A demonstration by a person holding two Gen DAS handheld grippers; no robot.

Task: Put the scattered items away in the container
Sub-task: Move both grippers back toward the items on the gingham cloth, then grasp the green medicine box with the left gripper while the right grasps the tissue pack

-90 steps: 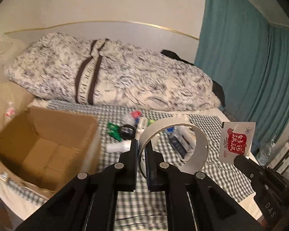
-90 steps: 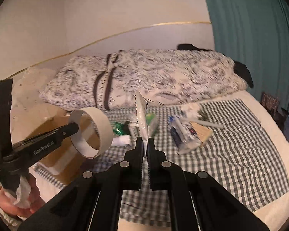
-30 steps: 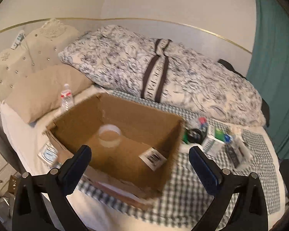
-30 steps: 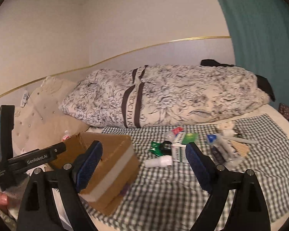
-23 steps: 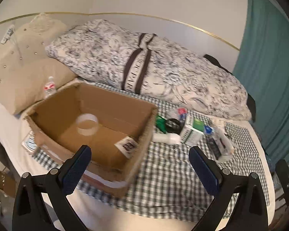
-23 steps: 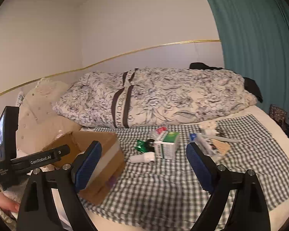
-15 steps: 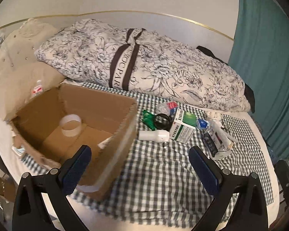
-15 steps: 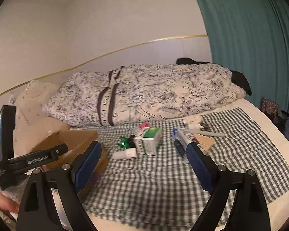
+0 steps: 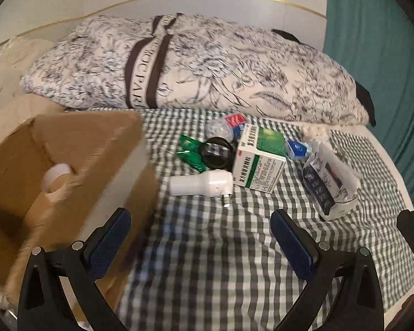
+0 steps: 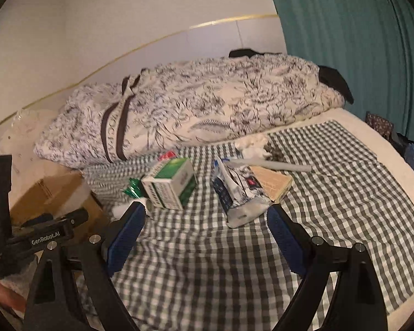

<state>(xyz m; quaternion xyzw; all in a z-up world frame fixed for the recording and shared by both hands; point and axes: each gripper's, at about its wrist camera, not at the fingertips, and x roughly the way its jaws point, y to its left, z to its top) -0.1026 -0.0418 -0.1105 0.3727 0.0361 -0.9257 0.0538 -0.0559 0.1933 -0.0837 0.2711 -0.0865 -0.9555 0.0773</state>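
A brown cardboard box (image 9: 77,165) stands open on the left of the checked cloth, with a roll of pale tape (image 9: 56,175) inside. To its right lie a white bottle (image 9: 201,183), a green-and-white carton (image 9: 258,160), a green foil packet (image 9: 191,151), a black ring (image 9: 216,151) and a printed pouch (image 9: 329,186). My left gripper (image 9: 200,244) hangs open over the cloth just short of the bottle. My right gripper (image 10: 205,235) is open and empty too, in front of the carton (image 10: 169,187) and the pouch (image 10: 238,195).
A rolled floral duvet (image 9: 196,66) lies along the back of the bed. A teal curtain (image 10: 353,41) hangs at the right. A tan flat pack (image 10: 273,183) and a pale tube (image 10: 273,164) lie beyond the pouch. A person's hand (image 10: 2,292) holds the left gripper's handle.
Both grippers let go of the tape roll and the sachet, which ended in the box. Since then both views have swung right and moved closer to the scattered items.
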